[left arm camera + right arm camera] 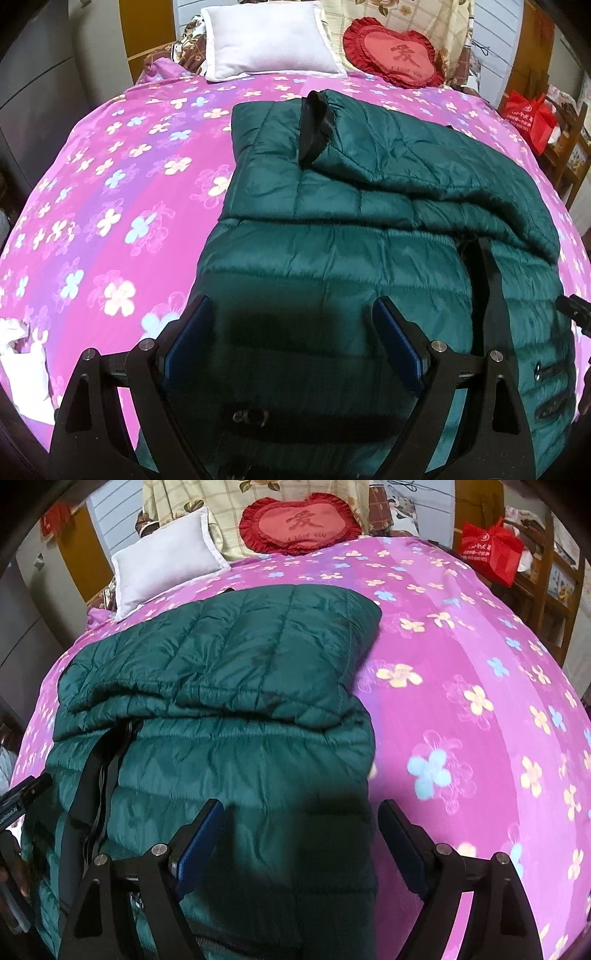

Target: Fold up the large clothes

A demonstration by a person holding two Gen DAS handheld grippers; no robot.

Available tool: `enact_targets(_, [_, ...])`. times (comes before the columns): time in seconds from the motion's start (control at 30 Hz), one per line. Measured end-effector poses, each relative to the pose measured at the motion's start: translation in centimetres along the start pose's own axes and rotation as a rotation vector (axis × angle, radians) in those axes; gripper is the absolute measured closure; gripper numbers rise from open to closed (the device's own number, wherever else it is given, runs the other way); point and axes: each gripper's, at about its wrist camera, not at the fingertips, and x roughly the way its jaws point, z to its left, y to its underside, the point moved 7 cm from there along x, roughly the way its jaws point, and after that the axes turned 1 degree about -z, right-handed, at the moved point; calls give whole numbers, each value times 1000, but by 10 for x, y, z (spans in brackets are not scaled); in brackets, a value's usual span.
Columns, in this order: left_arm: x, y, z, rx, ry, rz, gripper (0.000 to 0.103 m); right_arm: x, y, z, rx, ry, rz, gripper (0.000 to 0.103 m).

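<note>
A dark green quilted jacket [369, 206] [221, 686] lies on a pink flowered bedsheet [110, 184] [461, 664], its upper part folded down over its body and a black-lined sleeve end [314, 125] on top. My left gripper [291, 314] hovers open over the jacket's near left part, nothing between its blue pads. My right gripper [301, 812] stands open over the jacket's near right edge, the edge lying between its fingers without being pressed. The right gripper's tip [572, 310] shows at the left wrist view's right edge, the left gripper's body [22, 797] at the right wrist view's left edge.
At the bed's head lie a white pillow [266, 40] [166, 561] and a red heart-shaped cushion [395, 51] [299, 524]. A red bag [528, 114] [491, 550] sits on a wooden shelf to the right. White cloth [26, 376] lies at the near left.
</note>
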Motion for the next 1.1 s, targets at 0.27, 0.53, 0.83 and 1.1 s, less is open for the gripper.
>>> enact_targets(0.27, [-14,21,7,20,-2,7,15,-9,23,-2,13,1,26,20])
enact_targets(0.53, [-28,39,16,21,-2,13,15,-22,44,1,0,4,35,20])
enact_targets(0.83, [-41,56,20,26,3,17,15,-37,61,5,-12,2,37,20])
enact_targets(1.1, [-51,74,27,32,1,32,15,-46,78,6,-29,0,54,20])
